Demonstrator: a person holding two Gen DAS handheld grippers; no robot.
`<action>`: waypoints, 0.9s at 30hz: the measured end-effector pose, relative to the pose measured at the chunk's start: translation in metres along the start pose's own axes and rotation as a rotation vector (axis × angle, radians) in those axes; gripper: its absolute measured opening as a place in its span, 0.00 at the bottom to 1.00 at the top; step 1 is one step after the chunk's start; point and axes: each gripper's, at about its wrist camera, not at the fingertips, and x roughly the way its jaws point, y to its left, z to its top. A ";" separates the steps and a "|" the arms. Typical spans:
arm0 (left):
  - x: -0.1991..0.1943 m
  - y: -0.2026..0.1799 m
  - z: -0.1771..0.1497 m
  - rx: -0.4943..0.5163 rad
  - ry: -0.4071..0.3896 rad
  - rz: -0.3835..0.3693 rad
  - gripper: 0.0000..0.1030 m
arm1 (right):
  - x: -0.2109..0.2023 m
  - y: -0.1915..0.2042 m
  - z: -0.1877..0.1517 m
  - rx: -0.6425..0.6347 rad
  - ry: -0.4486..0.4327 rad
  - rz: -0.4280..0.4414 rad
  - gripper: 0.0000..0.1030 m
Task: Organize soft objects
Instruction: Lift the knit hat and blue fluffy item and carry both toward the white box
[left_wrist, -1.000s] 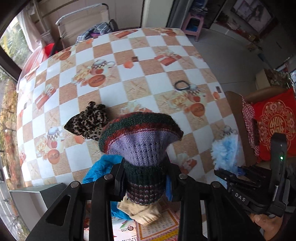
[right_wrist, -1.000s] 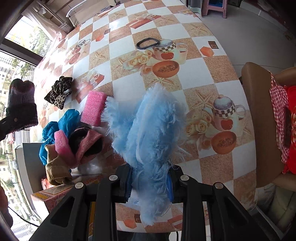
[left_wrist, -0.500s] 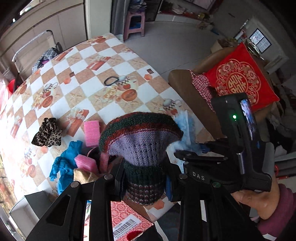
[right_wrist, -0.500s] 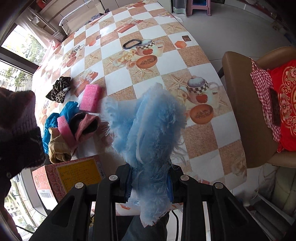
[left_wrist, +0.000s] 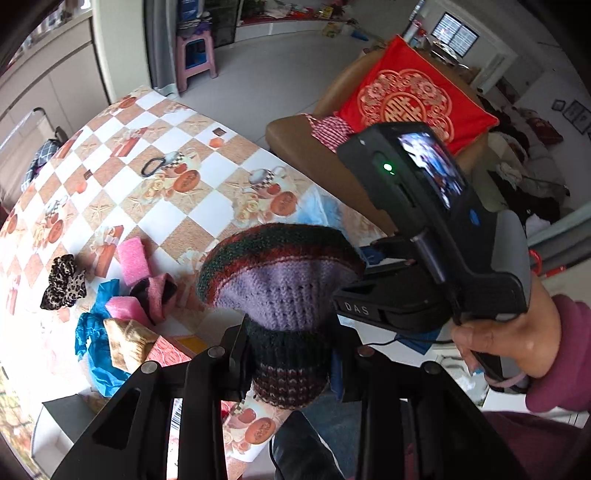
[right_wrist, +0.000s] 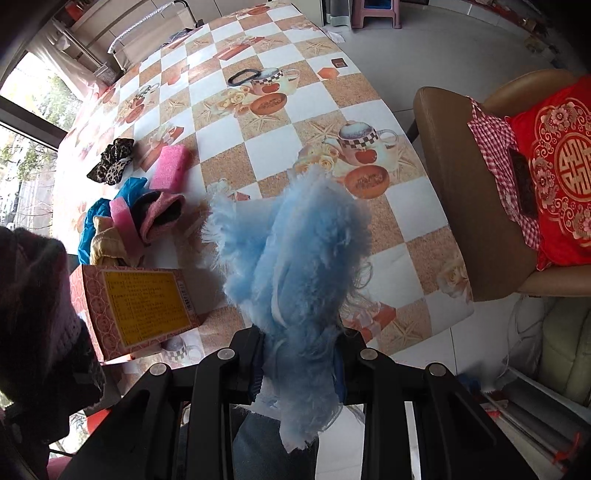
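**Both grippers hold soft things above the table's near edge**

We see the knitted hat (left_wrist: 284, 280), striped purple, red and dark green, clamped by its dark cuff between the jaws of the left gripper (left_wrist: 290, 354), held up in the air over the near edge of the table (left_wrist: 207, 206). The hat also shows as a dark shape at the left edge of the right wrist view. The fluffy blue cloth (right_wrist: 295, 258) is pinched between the jaws of the right gripper (right_wrist: 299, 365), and its fringes spread upward and hang below the jaws. From the left wrist view we see the right gripper's body just to the right of the hat, held in the right hand (left_wrist: 517, 343).

On the table, at the near left, lies a heap of soft things: a blue cloth (right_wrist: 99, 218), a tan cloth (right_wrist: 105, 240), a pink sponge strip (right_wrist: 123, 221) and a pink sock (right_wrist: 162, 214) with a dark inside, all touching. Just beyond them lies a pink sponge block (right_wrist: 171, 168), and farther left a leopard scrunchie (right_wrist: 110, 160), apart from the heap. A red box (right_wrist: 140, 306) with a yellow label sits at the near edge, close to the heap. A black hair tie (right_wrist: 240, 78) lies well apart, far across the table. To the right stands a brown chair (right_wrist: 461, 192) with a red cushion (right_wrist: 557, 166).
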 end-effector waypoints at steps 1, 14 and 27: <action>-0.001 -0.003 -0.004 0.013 0.003 -0.006 0.34 | 0.000 0.001 -0.004 -0.001 0.003 0.000 0.29; -0.019 -0.005 -0.079 0.068 0.015 -0.044 0.34 | 0.000 0.036 -0.040 -0.100 0.029 0.051 0.30; -0.039 0.045 -0.154 -0.136 0.005 -0.003 0.34 | 0.005 0.095 -0.073 -0.347 0.127 0.112 0.30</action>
